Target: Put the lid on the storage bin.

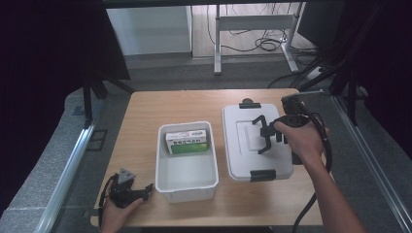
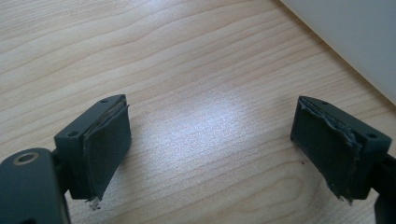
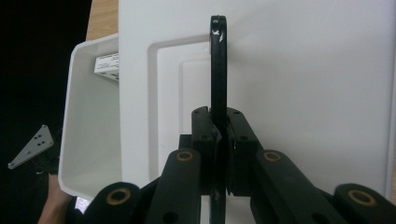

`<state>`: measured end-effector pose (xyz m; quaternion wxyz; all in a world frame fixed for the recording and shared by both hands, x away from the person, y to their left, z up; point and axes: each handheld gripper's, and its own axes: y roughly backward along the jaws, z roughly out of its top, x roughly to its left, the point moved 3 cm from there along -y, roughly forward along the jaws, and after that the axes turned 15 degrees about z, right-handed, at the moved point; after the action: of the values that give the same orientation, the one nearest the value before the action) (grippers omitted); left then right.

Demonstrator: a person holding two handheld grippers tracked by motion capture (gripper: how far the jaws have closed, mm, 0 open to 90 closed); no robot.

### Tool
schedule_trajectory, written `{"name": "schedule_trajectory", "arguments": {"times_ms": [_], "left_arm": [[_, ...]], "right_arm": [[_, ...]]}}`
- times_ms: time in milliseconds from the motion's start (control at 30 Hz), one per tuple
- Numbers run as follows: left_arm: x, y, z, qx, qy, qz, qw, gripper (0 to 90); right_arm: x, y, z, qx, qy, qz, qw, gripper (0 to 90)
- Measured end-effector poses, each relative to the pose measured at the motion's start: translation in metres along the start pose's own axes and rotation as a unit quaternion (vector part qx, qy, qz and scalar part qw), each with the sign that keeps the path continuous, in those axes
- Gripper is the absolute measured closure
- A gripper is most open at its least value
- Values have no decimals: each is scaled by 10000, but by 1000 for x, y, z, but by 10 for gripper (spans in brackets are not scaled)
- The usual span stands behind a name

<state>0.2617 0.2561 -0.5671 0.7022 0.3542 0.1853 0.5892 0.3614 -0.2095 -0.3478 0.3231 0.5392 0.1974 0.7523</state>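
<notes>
Your right gripper (image 3: 219, 154) has its jaws pinched tight on the lid's black handle (image 3: 218, 65), which stands straight up at twelve o'clock from the jaws. The lid (image 1: 240, 145) lies flat at three o'clock of the white box (image 1: 186, 182). Your left gripper (image 2: 210, 140) rests wide open over bare table (image 2: 187, 56), gripping nothing.

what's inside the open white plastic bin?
The open white plastic bin holds one green-and-white cardboard box, propped against its far wall. The rest of the floor looks bare. Whatever is behind or under the box is covered.
</notes>
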Motion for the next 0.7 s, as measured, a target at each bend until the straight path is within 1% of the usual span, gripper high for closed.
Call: {"name": "schedule_trajectory", "arguments": {"times_ms": [300,333,500,700], "left_arm": [[0,0,0,1,-4,-6,10000,121],[0,0,0,2,-7,-3,10000,121],[0,0,0,2,-10,-5,10000,121],[0,0,0,2,-11,-5,10000,121]], "right_arm": [[12,-7,0,65,23,63,10000,843],[15,-10,0,86,48,95,9999,843],[23,-15,-1,140,99,128,9998,843],[28,-20,-1,194,145,184,9995,843]]}}
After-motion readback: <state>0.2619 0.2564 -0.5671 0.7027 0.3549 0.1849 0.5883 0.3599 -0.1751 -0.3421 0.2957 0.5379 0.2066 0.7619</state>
